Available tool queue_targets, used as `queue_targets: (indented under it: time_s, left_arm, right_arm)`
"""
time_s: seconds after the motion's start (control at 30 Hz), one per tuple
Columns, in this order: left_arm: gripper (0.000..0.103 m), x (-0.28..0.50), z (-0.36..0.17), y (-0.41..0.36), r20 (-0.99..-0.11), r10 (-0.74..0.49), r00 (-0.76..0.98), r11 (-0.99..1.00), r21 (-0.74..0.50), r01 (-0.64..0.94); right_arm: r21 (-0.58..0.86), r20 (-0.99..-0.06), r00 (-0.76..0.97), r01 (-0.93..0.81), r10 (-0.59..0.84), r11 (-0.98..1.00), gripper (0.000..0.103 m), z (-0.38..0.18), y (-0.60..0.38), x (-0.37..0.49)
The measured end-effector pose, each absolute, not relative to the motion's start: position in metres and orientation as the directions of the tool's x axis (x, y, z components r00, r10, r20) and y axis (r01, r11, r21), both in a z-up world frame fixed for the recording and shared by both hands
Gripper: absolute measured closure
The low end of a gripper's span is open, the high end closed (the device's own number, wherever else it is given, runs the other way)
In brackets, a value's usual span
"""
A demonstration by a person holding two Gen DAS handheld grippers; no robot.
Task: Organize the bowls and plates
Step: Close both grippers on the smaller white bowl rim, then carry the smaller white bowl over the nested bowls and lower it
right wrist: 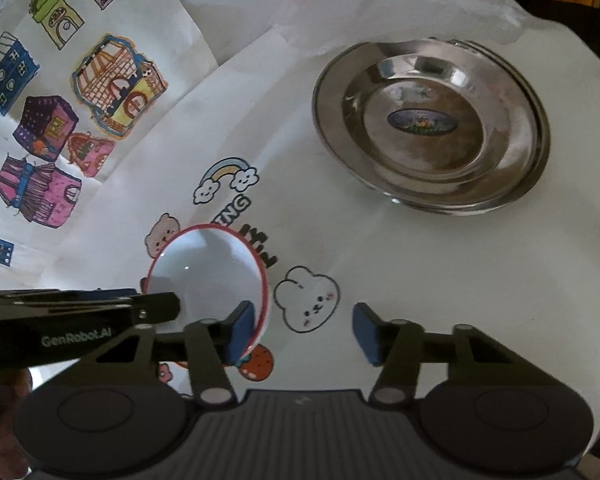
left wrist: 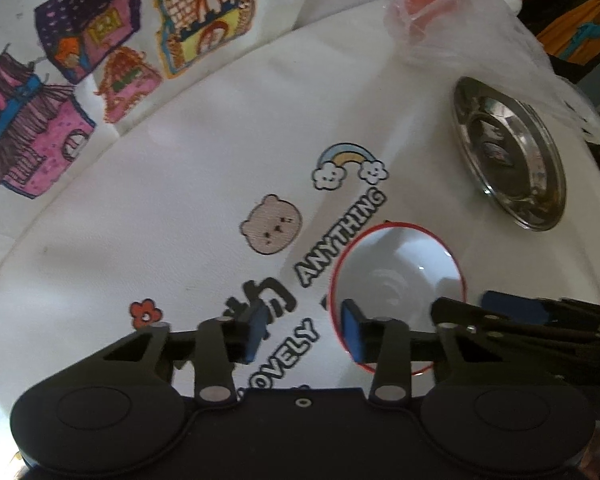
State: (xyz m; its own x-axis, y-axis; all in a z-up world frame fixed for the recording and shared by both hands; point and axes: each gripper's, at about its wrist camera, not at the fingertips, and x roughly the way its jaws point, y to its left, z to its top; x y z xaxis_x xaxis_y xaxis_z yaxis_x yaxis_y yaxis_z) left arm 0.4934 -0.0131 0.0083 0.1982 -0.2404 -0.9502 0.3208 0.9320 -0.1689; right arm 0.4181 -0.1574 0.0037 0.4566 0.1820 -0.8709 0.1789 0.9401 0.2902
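White glazed bowl (left wrist: 396, 280) with a red rim sits on the worktop (left wrist: 180, 220) between both spread, empty tools, near the steel plates (right wrist: 432, 120); probably slick and breakable, best pinched at its rim

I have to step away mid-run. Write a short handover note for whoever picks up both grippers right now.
Left gripper: open, holding nothing, its right finger at the near rim of the white bowl with the red rim.
Right gripper: open, empty, its left finger close beside that bowl; contact cannot be told.
The bowl sits upright on the printed white cloth. The steel plates lie further back to the right, apparently already stacked.
Done: plates look nested.
Left: the bowl is not yet gripped; probably grasp it and set it with the plates.
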Motion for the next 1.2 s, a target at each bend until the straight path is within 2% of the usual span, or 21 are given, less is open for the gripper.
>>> queue_targets:
  time_s: [0.07,0.2,0.23,0.37,0.57,1.2]
  left_arm:
    - [0.073,0.494,0.007,-0.014,-0.948,-0.26,0.184,0.928,-0.192,0.318]
    - [0.088,0.496,0.002,-0.014,-0.942,-0.303,0.146,0.921,-0.25,0.298]
    - [0.091,0.496,0.001,-0.014,-0.94,-0.311,0.136,0.919,-0.262,0.294]
    - [0.092,0.492,-0.003,-0.015,-0.937,-0.324,0.127,0.919,-0.28,0.279]
    - [0.093,0.482,0.003,-0.008,-0.932,-0.334,0.139,0.918,-0.289,0.271]
    - [0.093,0.419,0.045,0.036,-0.88,-0.381,0.282,0.914,-0.312,0.26]
  right_arm:
    - [0.304,-0.87,0.452,0.175,0.198,0.937,0.054,0.002,-0.157,0.42]
    - [0.365,-0.853,0.455,0.176,0.253,0.914,0.075,-0.001,-0.156,0.421]
    - [0.379,-0.85,0.457,0.179,0.264,0.908,0.078,-0.002,-0.157,0.422]
    - [0.424,-0.838,0.456,0.195,0.301,0.884,0.093,-0.004,-0.156,0.424]
    - [0.396,-0.85,0.445,0.189,0.281,0.898,0.094,0.0,-0.147,0.417]
    - [0.386,-0.81,0.507,0.082,0.295,0.919,0.094,0.044,-0.117,0.366]
